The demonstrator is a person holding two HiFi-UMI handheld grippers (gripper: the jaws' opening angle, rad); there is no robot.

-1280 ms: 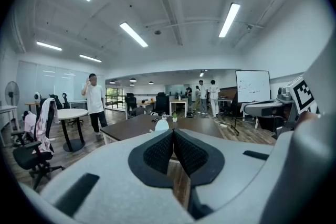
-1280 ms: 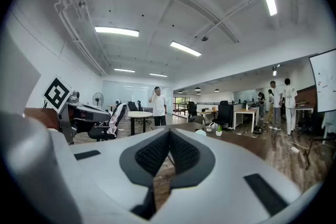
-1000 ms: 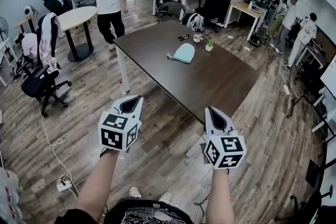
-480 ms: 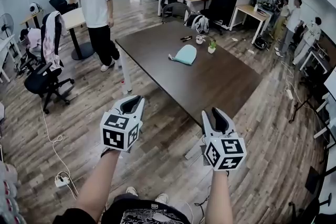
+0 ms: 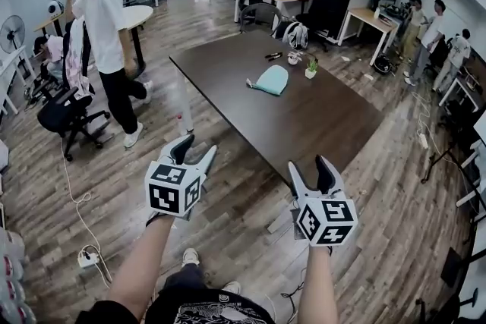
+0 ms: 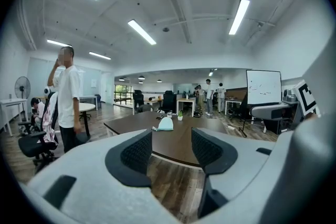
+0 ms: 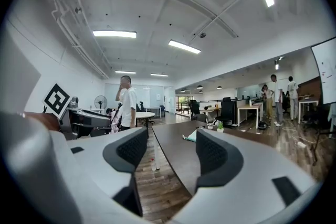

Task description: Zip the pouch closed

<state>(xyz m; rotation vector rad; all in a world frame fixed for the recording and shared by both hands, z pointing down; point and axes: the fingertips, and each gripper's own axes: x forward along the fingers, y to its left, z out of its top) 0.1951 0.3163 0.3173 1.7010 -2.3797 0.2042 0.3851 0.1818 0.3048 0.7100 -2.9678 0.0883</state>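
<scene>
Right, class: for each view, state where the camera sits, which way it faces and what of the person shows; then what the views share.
Head view: on the head, looking forward and down; both forearms, left gripper and right gripper, jaws opening, nothing between them.
Left gripper view: on that gripper, facing the table along its own jaws.
Right gripper view: likewise, its own jaws in front.
Shared: both gripper views show the teal pouch on the table.

Pouch (image 5: pixel 267 80) on table (image 5: pixel 326 125) near plant (image 5: pixel 310 69)
</scene>
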